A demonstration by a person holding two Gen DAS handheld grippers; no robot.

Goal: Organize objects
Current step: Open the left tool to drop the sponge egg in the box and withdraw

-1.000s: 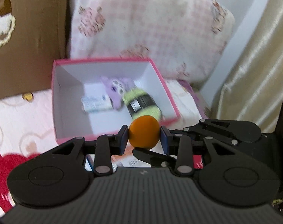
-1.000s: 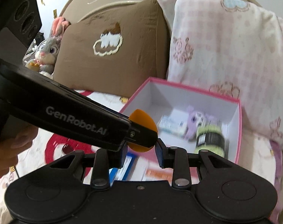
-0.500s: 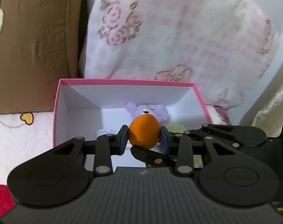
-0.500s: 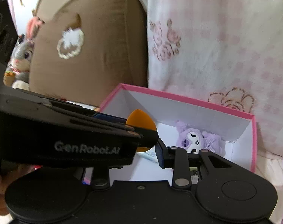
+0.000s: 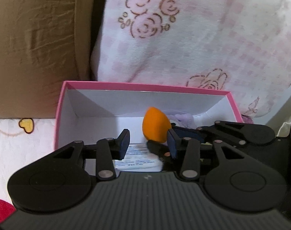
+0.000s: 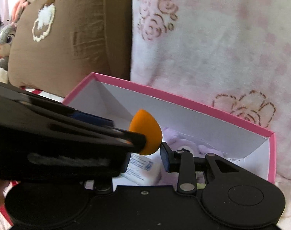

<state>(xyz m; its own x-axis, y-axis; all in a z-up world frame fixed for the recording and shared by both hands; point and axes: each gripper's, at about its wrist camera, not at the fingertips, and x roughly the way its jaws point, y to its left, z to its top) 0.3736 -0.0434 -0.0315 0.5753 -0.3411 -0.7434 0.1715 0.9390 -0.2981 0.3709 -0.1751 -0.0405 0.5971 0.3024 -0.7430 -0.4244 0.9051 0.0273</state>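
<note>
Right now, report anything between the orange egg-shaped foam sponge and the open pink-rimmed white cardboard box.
A black fingertip of the right gripper sits under the sponge; otherwise nothing visible. Jaws of the left gripper are opening around it above the box.

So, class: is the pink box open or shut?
Open. The pink box has no lid on it, and its white inside shows a purple plush and a white packet.

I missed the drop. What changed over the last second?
The left gripper came in over the pink-rimmed white box and its jaws are opening, releasing the orange egg-shaped sponge. The purple plush toy and white carton stayed inside.
</note>
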